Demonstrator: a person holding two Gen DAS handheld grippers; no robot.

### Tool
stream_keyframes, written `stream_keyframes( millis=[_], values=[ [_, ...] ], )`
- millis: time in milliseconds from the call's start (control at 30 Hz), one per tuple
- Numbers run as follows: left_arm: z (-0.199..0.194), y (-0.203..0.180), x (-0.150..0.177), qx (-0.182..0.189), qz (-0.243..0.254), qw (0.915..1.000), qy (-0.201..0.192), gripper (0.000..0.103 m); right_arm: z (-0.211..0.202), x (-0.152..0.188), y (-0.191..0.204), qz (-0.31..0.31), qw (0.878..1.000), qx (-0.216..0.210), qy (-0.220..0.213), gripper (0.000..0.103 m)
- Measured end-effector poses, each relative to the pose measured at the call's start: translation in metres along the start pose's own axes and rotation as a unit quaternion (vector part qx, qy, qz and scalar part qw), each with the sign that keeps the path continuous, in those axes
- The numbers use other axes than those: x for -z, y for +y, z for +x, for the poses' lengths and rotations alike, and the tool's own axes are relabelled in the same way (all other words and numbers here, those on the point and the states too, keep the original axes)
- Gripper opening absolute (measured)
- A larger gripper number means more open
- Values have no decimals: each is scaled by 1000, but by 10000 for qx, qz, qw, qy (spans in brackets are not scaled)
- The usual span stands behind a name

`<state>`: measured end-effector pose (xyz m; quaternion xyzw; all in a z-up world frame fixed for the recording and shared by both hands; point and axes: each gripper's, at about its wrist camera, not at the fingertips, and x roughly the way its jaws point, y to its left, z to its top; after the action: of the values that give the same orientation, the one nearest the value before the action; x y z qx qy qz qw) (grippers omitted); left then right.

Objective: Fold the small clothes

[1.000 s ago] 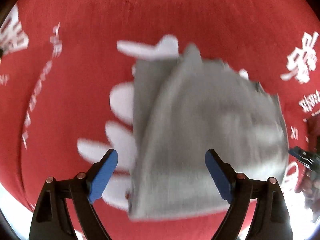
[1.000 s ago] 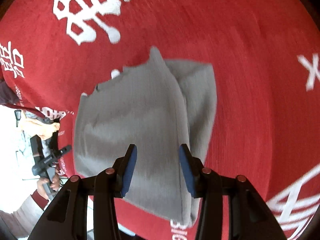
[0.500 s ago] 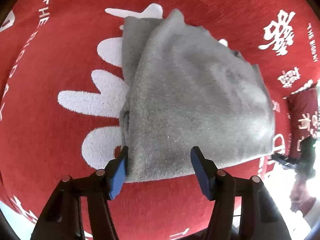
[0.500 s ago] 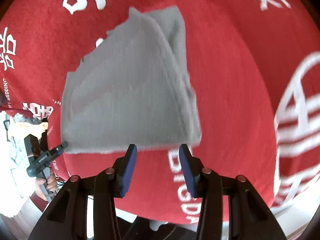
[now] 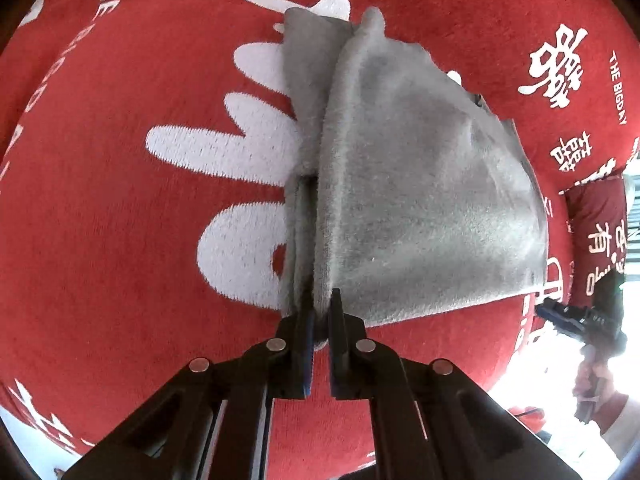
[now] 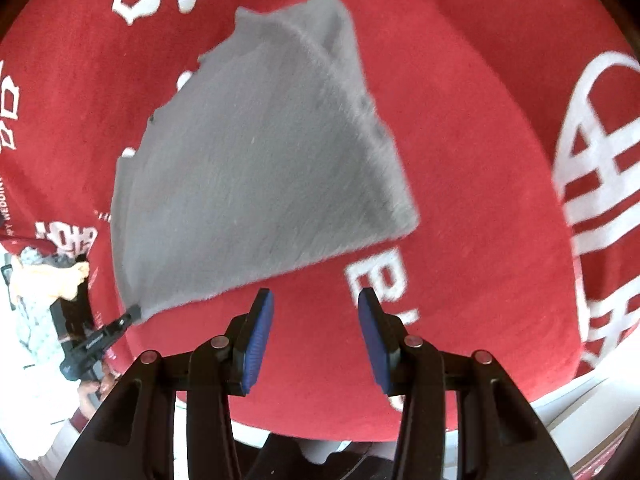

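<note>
A folded grey fleece cloth [image 5: 416, 200] lies on a red blanket [image 5: 100, 240] with white print. My left gripper [image 5: 319, 312] is shut on the cloth's near left corner, pinching several layers between its blue pads. In the right wrist view the same grey cloth [image 6: 260, 168] lies ahead, and my right gripper [image 6: 316, 312] is open and empty, just off the cloth's near edge over bare red blanket [image 6: 460, 140]. The left gripper [image 6: 100, 340] shows there at the cloth's far left corner.
The red blanket covers the whole work surface and drops off at its near edge [image 6: 520, 392]. A red cushion with white characters [image 5: 596, 236] stands at the right. The hand holding the right gripper [image 5: 588, 328] shows at the right edge.
My left gripper has closed from open onto the cloth's near left corner. My right gripper has backed off toward me, away from the cloth's edge, still open.
</note>
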<state>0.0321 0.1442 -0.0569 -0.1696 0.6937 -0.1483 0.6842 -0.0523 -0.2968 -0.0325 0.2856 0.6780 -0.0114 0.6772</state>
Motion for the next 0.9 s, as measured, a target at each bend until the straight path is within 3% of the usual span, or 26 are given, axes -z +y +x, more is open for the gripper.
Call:
stream_keyframes(
  millis=[167,200,267,333,533,667,900],
  values=[
    [-5,-10,0,-298,-10,9996,-26,6,-11,-28,6,-366,9986,299,-253,48],
    [-5,-12,-1,-373,2,9993,-4,11,-11,-34,9,-459,9979,359,-286,48],
    [-6,-17,-1,-517,70,9986,9,27,-12,-48,14,-620,9957,557,-411,48],
    [-11,-22,-1,-723,126,9973,-78,63,-13,-61,17,-649,9938,697,-573,48],
    [-26,-31,-8,-869,8,9956,-352,65,-11,-84,43,-1048,9885,833,-705,48],
    [-30,-48,-26,-1125,224,9915,-620,65,-4,-91,66,-1479,9837,795,-639,48],
    [-5,-61,-39,-1349,64,9897,-469,65,34,-94,64,-1637,9791,1200,-101,45]
  ],
)
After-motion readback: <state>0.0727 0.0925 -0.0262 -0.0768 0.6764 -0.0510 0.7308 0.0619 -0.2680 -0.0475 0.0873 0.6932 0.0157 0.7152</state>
